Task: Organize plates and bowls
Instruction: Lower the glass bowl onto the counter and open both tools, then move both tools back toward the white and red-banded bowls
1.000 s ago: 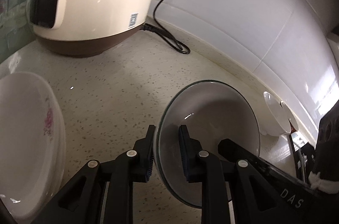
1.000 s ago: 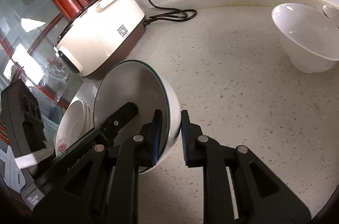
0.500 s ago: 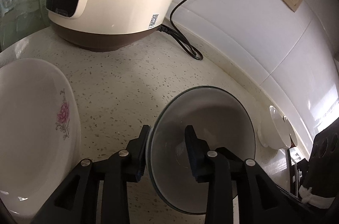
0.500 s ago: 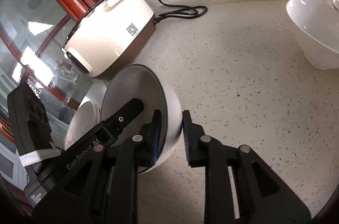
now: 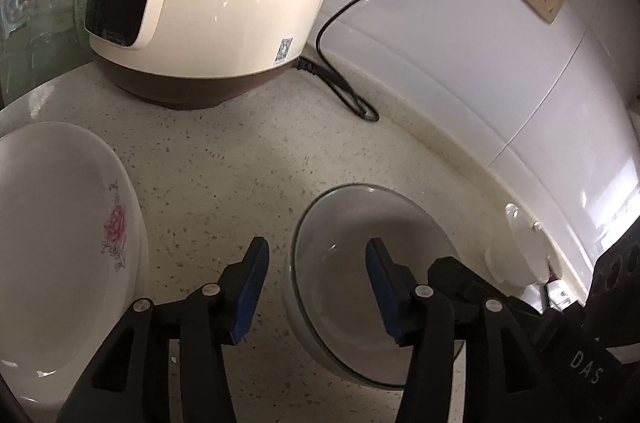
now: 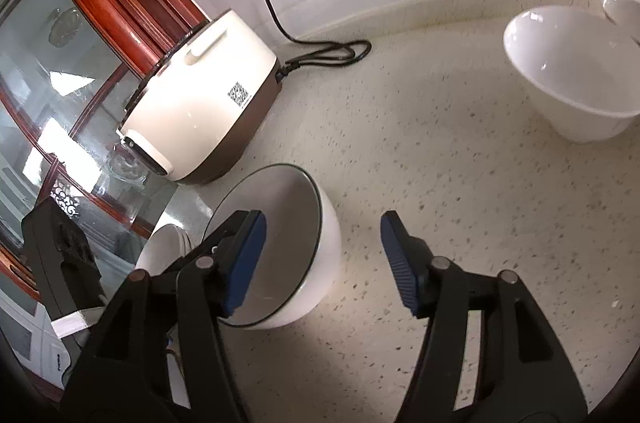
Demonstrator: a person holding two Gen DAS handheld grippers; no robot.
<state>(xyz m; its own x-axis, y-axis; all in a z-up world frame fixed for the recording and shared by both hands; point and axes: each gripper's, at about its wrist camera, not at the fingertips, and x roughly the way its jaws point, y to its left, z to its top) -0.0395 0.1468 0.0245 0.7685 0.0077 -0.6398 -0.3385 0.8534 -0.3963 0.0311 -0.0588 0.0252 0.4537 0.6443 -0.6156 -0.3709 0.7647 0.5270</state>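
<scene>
Bowl point(image 5: 372, 287) w/ dark rim, grey inside, white outside, sits upright on speckled counter point(image 5: 248, 159), roughly mid-counter, in front of rice cooker point(image 5: 208, 19), well clear of back wall edge. Flowered plate stack point(image 5: 60, 231) just beside it toward counter's left edge; white bowl point(image 6: 572, 71) well apart toward right, near back edge.

Left gripper point(image 5: 316, 287): jaws opening, straddling bowl's near-left rim, one pad outside over counter, other pad inside bowl. Pads look clear of rim, so released, not grasping. Right gripper point(image 6: 324, 259): jaws opening too, left pad inside bowl over opposite rim, right pad out over bare counter. Also released, nothing clenched.

Judgement: bowl just set down, both tongs letting go; next step prob back out + go for next dish.

Risks:
- inner pad of either gripper is below rim level inside bowl; pulling back before lifting could hook rim, drag or tip bowl
- both grippers on same bowl from opposite sides, so uneven withdrawal could spin/slide it on smooth counter
- plate stack close on left; a shoved bowl or swinging left finger could knock into it, chip risk
- power cord point(image 5: 344, 91) loops on counter behind, not in the way now, only if bowl gets pushed far back
- can't tell if bowl is fully flat on its foot, base hidden by fingers
</scene>
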